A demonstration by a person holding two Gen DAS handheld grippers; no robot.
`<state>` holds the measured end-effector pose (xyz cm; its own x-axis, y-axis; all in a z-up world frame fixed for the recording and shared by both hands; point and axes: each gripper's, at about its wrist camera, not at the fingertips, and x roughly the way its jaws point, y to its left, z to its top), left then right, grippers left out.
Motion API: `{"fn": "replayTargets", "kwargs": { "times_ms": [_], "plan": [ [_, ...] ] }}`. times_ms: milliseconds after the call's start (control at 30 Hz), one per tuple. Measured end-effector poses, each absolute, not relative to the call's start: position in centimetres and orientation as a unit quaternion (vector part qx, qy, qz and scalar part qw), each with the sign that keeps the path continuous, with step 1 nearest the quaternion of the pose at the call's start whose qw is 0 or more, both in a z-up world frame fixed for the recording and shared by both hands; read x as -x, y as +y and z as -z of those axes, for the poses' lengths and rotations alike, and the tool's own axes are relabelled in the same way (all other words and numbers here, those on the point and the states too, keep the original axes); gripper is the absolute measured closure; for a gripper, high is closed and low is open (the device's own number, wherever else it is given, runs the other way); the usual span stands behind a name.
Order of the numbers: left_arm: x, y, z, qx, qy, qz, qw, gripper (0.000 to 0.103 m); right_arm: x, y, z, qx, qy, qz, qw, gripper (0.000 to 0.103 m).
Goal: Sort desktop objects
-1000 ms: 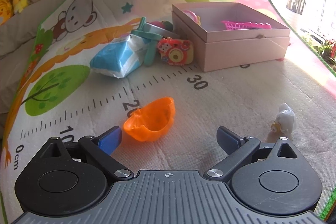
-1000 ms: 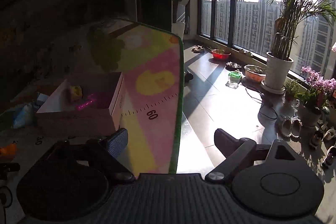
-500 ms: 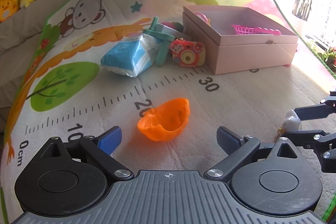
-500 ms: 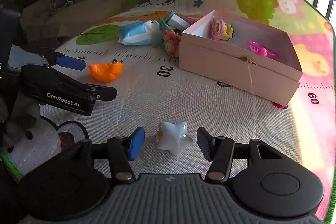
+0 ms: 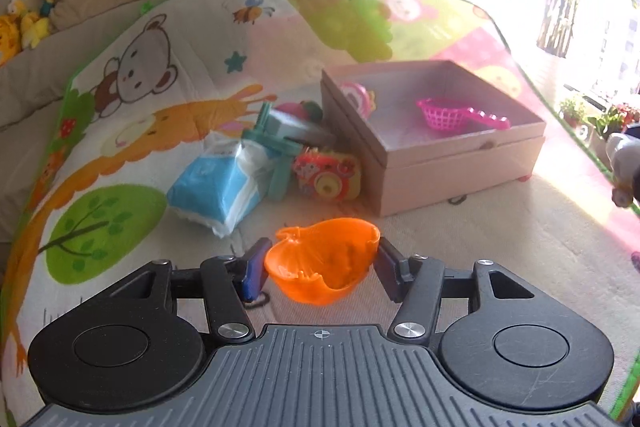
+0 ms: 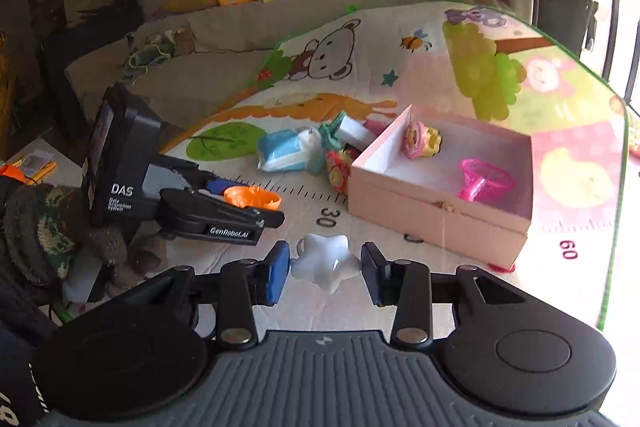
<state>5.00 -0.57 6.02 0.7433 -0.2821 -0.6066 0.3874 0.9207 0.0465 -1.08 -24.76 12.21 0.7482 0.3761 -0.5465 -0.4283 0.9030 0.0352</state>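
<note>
While its jaws have just been closing, the left claw [image 5: 322, 269] grips an orange shell-shaped cup [image 5: 323, 259] by its two sides, raised above the play mat [image 5: 500, 247]. The right claw [image 6: 325, 269] pinches a white star toy [image 6: 326, 261] between its pads. Farther off, an open pink box [image 6: 432, 215] rests on the mat, holding a pink strainer [image 6: 484, 179] and a round toy [image 6: 422, 139]. Beside the box lie a blue tissue pack [image 5: 216, 187] and a toy camera [image 5: 328, 179].

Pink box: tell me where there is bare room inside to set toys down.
Inside the shallow pink cardboard box, the floor is bare between the round pink-and-yellow toy at the far corner and the magenta plastic strainer at the right wall. Outside its left wall, the blue-and-white packet and other toys crowd the mat.
</note>
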Motion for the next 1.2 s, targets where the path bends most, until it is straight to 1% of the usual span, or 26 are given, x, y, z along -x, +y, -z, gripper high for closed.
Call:
{"fn": "replayTargets", "kwargs": {
  "times_ms": [133,200,267,333,367,400,600,667,700,733,833,1000,1100,1200],
  "plan": [
    [-6.3,-2.6,-11.4,-0.082,0.232,0.224,0.943,0.042,-1.4,-27.4,-17.0,0.033,0.224,-0.183,0.957,0.064],
    [-7.5,-4.1,-12.9,-0.079,0.206,0.238,0.946,0.042,-3.7,-28.3,-18.0,0.018,0.220,-0.170,0.960,0.064],
    [-9.1,-5.8,-13.4,-0.077,0.183,0.241,0.950,0.042,-7.0,-29.0,-18.0,-0.005,0.233,-0.162,0.959,0.064],
    [-11.0,-6.8,-12.9,-0.065,0.188,0.241,0.950,0.023,-9.7,-29.3,-17.4,-0.024,0.243,-0.160,0.957,0.064],
    [-11.7,-6.9,-12.5,-0.059,0.196,0.240,0.949,0.010,-11.3,-29.5,-16.7,-0.034,0.252,-0.154,0.955,0.064],
    [-12.0,-6.7,-12.1,-0.055,0.204,0.233,0.949,0.009,-12.4,-29.6,-16.1,-0.039,0.259,-0.145,0.954,0.063],
    [-10.8,-3.1,-8.1,-0.066,0.248,0.198,0.946,0.008,-16.6,-29.4,-10.6,-0.030,0.354,-0.104,0.929,0.064],
    [-10.5,-1.6,-6.8,-0.067,0.263,0.181,0.945,0.008,-17.5,-28.7,-8.3,-0.017,0.388,-0.091,0.917,0.070],
    [-10.6,-0.9,-6.2,-0.065,0.271,0.173,0.945,0.008,-17.9,-28.3,-7.3,-0.011,0.402,-0.085,0.912,0.078],
    [-10.6,-0.4,-5.8,-0.062,0.277,0.167,0.944,0.008,-18.5,-27.9,-6.4,-0.003,0.414,-0.073,0.907,0.083],
    [-10.5,1.3,-4.8,-0.053,0.292,0.146,0.944,0.008,-20.3,-27.4,-4.5,0.005,0.428,-0.051,0.902,0.085],
    [-10.3,2.8,-3.8,-0.040,0.303,0.131,0.943,0.007,-23.8,-27.0,-2.8,-0.024,0.447,-0.056,0.893,0.085],
    [-10.3,3.3,-3.5,-0.033,0.311,0.123,0.942,0.006,-25.8,-26.3,-3.0,-0.020,0.441,-0.060,0.895,0.086],
    [-9.9,4.0,-3.4,-0.032,0.309,0.120,0.943,0.005,-26.3,-26.9,-5.1,-0.053,0.437,-0.085,0.894,0.085]
  ]
}}
